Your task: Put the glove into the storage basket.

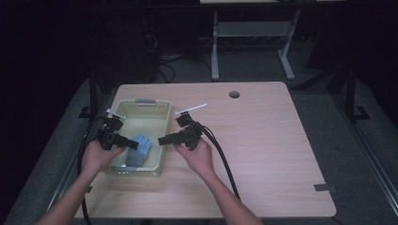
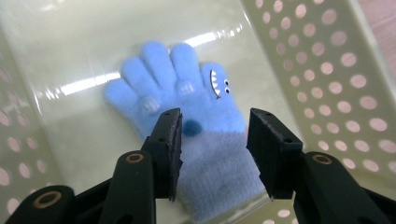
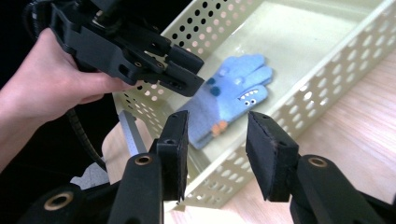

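The blue glove (image 2: 187,121) lay flat in the basket (image 1: 162,136) near the table's left edge. The left gripper (image 2: 215,140) hovered above it, jaws apart, gripping nothing; the right gripper (image 3: 217,149) was likewise open and empty.

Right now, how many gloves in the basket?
1. A blue glove lies flat on the floor of the basket, at its near end, below the open left tongs. A second beneath it can't be ruled out.
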Demonstrator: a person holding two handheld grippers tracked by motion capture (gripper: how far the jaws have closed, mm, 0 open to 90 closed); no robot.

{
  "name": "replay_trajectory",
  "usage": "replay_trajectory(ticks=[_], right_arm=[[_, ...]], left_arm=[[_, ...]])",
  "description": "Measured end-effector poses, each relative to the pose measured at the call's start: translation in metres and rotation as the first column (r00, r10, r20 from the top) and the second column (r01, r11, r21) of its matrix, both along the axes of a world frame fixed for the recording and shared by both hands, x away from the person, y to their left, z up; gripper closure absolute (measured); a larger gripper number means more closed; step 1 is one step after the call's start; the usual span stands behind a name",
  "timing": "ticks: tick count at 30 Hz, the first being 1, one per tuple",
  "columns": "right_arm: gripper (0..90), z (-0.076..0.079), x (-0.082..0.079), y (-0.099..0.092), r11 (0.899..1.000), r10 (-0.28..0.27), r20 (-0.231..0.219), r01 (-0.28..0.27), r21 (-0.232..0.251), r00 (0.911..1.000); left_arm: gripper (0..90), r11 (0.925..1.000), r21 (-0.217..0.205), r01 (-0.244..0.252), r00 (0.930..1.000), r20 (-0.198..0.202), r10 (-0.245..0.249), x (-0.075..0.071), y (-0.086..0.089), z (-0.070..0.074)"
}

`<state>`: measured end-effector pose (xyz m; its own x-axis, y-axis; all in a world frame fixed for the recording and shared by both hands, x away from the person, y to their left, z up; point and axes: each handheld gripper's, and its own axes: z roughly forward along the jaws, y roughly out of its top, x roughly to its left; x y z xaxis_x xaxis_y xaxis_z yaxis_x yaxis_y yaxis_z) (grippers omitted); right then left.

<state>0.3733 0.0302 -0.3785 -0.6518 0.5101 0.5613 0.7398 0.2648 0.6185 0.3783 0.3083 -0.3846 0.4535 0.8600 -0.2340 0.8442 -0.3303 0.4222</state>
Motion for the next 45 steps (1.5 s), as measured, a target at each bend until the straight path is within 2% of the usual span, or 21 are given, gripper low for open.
replay_trajectory(ticks=[5, 6, 10, 14, 18, 20, 24, 27, 32, 39, 45], right_arm=[[58.5, 0.0, 0.001, -0.007, 1.0, -0.004, 0.005, 0.004, 0.005, 1.0], [58.2, 0.0, 0.001, -0.008, 1.0, -0.009, 0.001, 0.009, 0.005, 1.0], [57.5, -0.001, 0.001, -0.012, 1.0, -0.018, -0.004, 0.018, 0.009, 0.9998], [55.4, -0.003, 0.002, -0.018, 1.0, -0.025, -0.003, 0.025, 0.001, 0.9997], [53.9, -0.003, 0.003, -0.026, 0.999, -0.035, 0.0, 0.035, 0.006, 0.9994], [53.5, -0.003, 0.003, -0.03, 0.999, -0.048, -0.003, 0.048, 0.016, 0.9989], [52.4, -0.002, 0.003, -0.039, 0.999, -0.05, 0.003, 0.05, 0.01, 0.9987], [51.1, -0.001, 0.003, -0.043, 0.998, -0.061, -0.003, 0.061, 0.018, 0.9981], [50.0, 0.001, 0.002, -0.051, 0.998, -0.069, 0.007, 0.069, 0.012, 0.9976], [48.0, 0.002, 0.002, -0.061, 0.997, -0.077, 0.015, 0.077, 0.001, 0.9969], [46.6, 0.003, 0.005, -0.068, 0.997, -0.082, 0.016, 0.082, 0.0, 0.9965]], left_arm=[[51.5, 0.9999, 0.001, -0.013, 0.9999, 0.009, 0.013, 0.001, 0.002, 0.001], [49.8, 0.9998, 0.013, -0.018, 0.9997, 0.02, 0.018, 0.001, 0.003, 0.001], [47.4, 0.9997, 0.004, -0.022, 0.9988, 0.043, 0.022, -0.002, 0.005, 0.003], [45.8, 0.9988, -0.037, -0.031, 0.9969, 0.07, 0.034, -0.003, 0.005, 0.008], [46.3, 0.9983, -0.058, -0.012, 0.9979, 0.064, 0.016, -0.004, 0.002, 0.01], [46.0, 0.998, -0.063, -0.007, 0.9969, 0.077, 0.012, -0.004, -0.001, 0.011], [43.7, 0.9944, -0.106, 0.009, 0.9953, 0.097, 0.001, -0.005, -0.006, 0.017], [40.4, 0.9871, -0.158, 0.023, 0.9912, 0.132, -0.002, -0.007, -0.011, 0.022], [36.8, 0.9822, -0.182, 0.047, 0.9845, 0.175, -0.015, -0.009, -0.019, 0.03], [34.4, 0.9747, -0.214, 0.066, 0.9825, 0.185, -0.026, -0.009, -0.029, 0.03], [30.1, 0.9712, -0.229, 0.067, 0.9815, 0.19, -0.023, -0.01, -0.036, 0.031]])
